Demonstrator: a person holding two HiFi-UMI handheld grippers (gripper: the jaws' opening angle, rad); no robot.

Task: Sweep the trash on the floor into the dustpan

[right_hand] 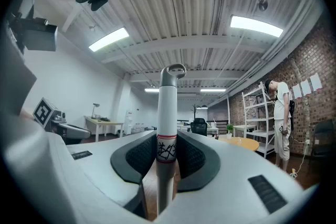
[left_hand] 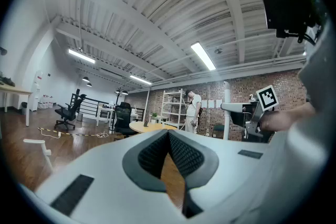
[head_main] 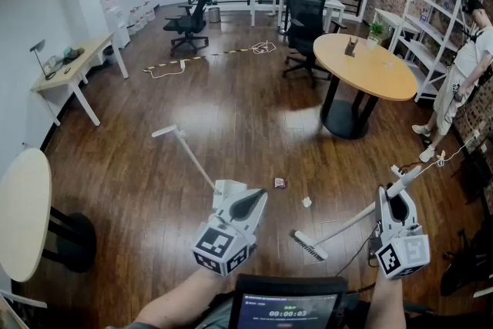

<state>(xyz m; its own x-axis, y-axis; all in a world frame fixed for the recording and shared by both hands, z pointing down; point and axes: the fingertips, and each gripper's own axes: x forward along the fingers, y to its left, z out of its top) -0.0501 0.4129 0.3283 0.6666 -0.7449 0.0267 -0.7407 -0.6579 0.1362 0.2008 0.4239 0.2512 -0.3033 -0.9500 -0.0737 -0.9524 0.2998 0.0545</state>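
Observation:
In the head view a small dark wrapper (head_main: 280,182) and a crumpled white scrap (head_main: 306,202) lie on the wood floor between my hands. The white dustpan (head_main: 226,187) rests on the floor, its long handle (head_main: 185,152) stretching up-left. My left gripper (head_main: 250,204) hovers just over the pan. In the left gripper view, the left gripper (left_hand: 169,136) has its jaws shut together with nothing between them. My right gripper (head_main: 394,204) (right_hand: 167,149) is shut on the broom's grey-white pole (right_hand: 167,113). The brush head (head_main: 308,246) sits on the floor just below the scraps.
A round wooden table (head_main: 362,65) and black office chairs (head_main: 306,19) stand ahead. A person (head_main: 462,81) stands by shelves at the right. A pale round table (head_main: 23,212) is at my left, a desk (head_main: 73,65) behind it. A cable (head_main: 208,56) crosses the far floor.

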